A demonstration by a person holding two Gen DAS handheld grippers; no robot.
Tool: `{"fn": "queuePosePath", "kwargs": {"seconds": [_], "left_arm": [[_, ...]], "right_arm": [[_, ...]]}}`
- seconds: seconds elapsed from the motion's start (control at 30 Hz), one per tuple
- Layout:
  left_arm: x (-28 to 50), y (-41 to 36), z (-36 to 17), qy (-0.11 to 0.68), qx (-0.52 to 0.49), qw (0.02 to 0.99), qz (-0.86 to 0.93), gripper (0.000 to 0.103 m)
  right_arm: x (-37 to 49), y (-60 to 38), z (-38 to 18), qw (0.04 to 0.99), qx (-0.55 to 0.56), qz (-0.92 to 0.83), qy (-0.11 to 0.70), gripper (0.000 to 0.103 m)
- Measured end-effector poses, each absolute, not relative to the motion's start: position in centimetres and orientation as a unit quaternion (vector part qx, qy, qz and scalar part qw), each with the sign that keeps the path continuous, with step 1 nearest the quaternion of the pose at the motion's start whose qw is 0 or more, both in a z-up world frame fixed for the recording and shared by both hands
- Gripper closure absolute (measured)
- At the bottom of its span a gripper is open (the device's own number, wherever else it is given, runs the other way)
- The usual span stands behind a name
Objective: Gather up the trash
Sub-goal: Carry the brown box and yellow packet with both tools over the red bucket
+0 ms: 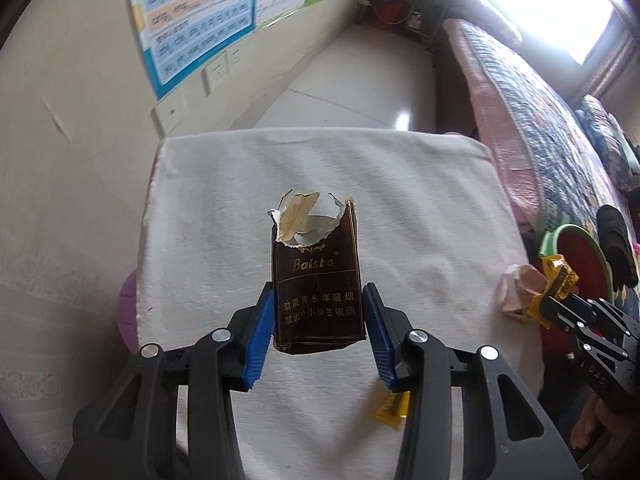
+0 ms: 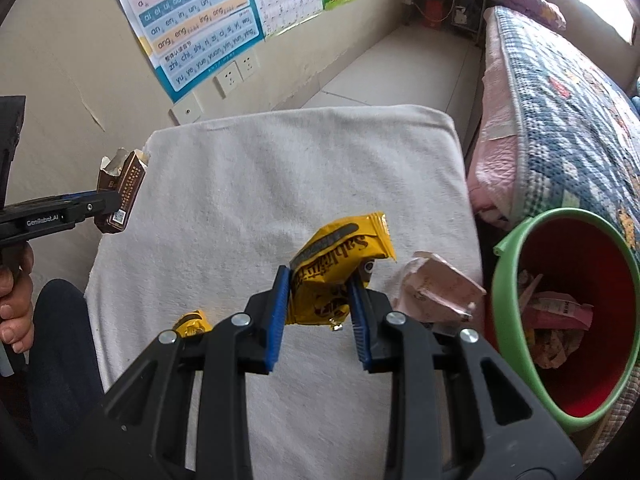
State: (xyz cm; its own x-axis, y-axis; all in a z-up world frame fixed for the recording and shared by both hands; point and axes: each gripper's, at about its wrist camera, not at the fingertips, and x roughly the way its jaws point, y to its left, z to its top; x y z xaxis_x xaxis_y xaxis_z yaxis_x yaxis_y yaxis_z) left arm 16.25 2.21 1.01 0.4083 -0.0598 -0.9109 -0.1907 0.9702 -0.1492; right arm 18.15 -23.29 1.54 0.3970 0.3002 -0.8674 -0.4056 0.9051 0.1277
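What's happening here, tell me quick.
A person is clearing trash off a white towel-covered surface with a gripper in each hand. The left gripper is shut on a torn brown Baisha cigarette pack, held up off the towel. The right gripper is shut on a yellow snack wrapper. A crumpled pink packet and a small yellow wrapper lie on the towel. The green-rimmed red bin, beside the towel on the right gripper's side, already holds some trash.
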Motion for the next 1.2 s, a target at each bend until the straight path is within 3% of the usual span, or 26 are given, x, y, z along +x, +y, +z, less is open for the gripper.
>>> {"fn": "queuePosePath", "kwargs": {"seconds": [0.6, 1.2], "left_arm": [[19.7, -11.4, 5.6, 0.521, -0.065, 0.848, -0.075, 0.062], [21.8, -24.4, 6.8, 0.527, -0.057, 0.823, -0.205, 0.062]], "right_arm": [[18.4, -36.9, 5.6, 0.872, -0.017, 0.118, 0.475, 0.074], [18.0, -46.9, 4.5, 0.872, 0.007, 0.051, 0.486, 0.074]]}}
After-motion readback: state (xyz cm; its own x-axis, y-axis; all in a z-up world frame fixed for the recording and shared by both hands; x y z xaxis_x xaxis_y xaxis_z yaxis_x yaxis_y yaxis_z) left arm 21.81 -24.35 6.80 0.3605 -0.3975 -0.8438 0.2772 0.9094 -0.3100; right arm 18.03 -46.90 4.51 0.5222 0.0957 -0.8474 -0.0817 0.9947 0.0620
